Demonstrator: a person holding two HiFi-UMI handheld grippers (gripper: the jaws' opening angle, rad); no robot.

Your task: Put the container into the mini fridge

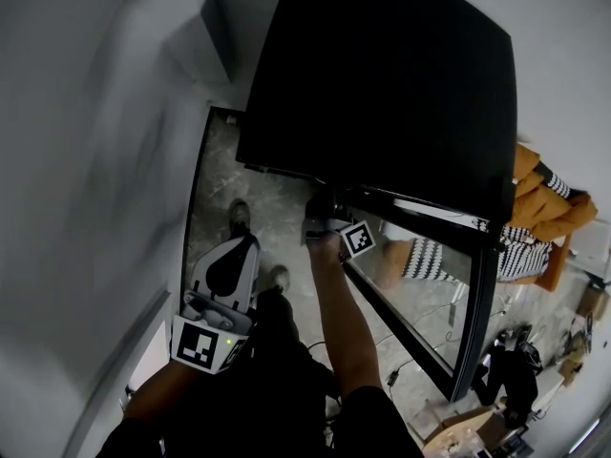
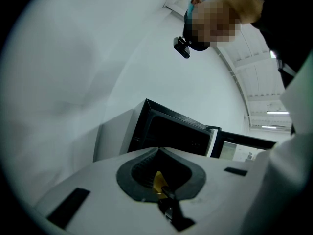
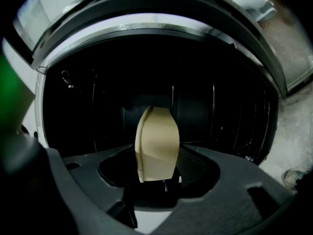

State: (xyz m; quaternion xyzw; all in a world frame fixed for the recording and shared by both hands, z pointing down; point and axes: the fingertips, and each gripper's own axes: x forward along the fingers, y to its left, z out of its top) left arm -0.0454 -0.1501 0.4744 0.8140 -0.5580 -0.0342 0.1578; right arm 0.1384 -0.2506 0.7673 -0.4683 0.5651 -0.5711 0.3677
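Observation:
The black mini fridge (image 1: 382, 74) stands against the white wall, and its glass door (image 1: 473, 294) is swung open toward the right. My right gripper (image 1: 323, 225) is at the fridge's open front. In the right gripper view the right gripper (image 3: 158, 161) is shut on a beige container (image 3: 157, 138), which it holds edge-on inside the dark fridge interior (image 3: 225, 106). My left gripper (image 1: 225, 277) hangs low on the left, away from the fridge and pointing at the floor. The left gripper (image 2: 157, 152) is shut with nothing in it.
The white wall (image 1: 86, 160) runs close along the left. The person's shoes (image 1: 239, 216) stand on the marbled floor (image 1: 277, 194) in front of the fridge. An orange and striped bundle (image 1: 539, 208) lies right of the door, and clutter and cables (image 1: 516, 370) lie at the lower right.

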